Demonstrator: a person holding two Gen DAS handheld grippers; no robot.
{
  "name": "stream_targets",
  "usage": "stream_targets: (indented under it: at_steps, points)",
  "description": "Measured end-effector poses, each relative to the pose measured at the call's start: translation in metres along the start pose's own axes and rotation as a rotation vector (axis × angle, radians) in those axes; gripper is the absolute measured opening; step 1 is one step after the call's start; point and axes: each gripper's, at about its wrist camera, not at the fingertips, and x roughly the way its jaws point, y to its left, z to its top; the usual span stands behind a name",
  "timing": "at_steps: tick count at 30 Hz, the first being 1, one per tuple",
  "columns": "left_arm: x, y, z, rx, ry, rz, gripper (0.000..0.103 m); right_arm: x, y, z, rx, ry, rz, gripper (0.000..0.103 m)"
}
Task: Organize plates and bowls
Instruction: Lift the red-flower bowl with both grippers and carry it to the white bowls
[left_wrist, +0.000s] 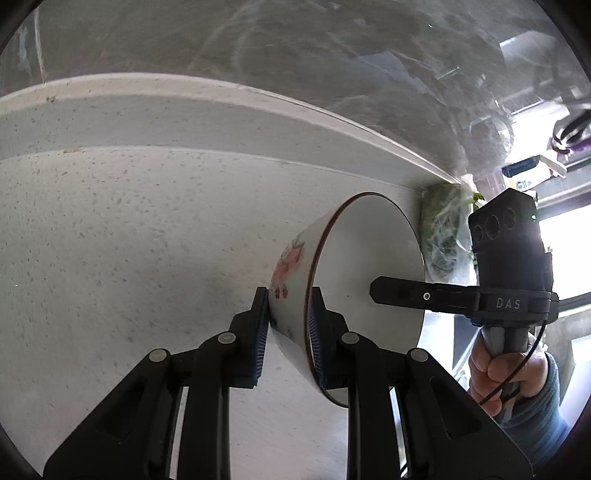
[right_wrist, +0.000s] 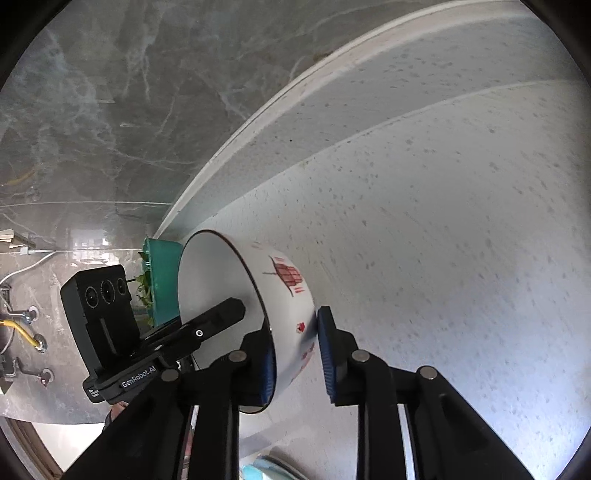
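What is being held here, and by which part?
A white bowl, pinched across its rim on opposite sides by the left hand-held gripper and the right hand-held gripper.

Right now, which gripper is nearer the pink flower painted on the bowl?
Left. The left gripper clamps the bowl wall just below the pink flower; the right gripper holds the rim across the opening.

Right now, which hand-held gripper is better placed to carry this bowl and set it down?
Left. The left hand-held gripper clamps the bowl wall with both pads flat against it. The right hand-held gripper straddles the opposite rim, but its outer pad seems to touch only at its tip.
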Motion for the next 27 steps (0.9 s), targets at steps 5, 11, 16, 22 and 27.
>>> stream_targets:
  at_steps: [5,11,16,22,27]
  points:
    - [0.002,-0.024,-0.011,0.020,-0.003,0.005,0.018,-0.015,-0.006,-0.011,-0.013,-0.002,-0.008,0.024]
    - [0.009,-0.057,-0.028,0.040,0.016,0.003,0.018,-0.036,-0.016,-0.028,-0.003,-0.011,-0.011,0.024]
    - [0.018,-0.100,-0.044,0.063,0.030,-0.004,0.018,-0.060,-0.026,-0.045,0.003,-0.020,-0.017,0.024]
    - [0.024,-0.153,-0.068,0.094,0.045,-0.023,0.018,-0.095,-0.032,-0.070,-0.003,-0.039,-0.036,0.024]
    - [0.026,-0.193,-0.094,0.113,0.053,-0.040,0.018,-0.125,-0.044,-0.093,0.001,-0.048,-0.037,0.024]
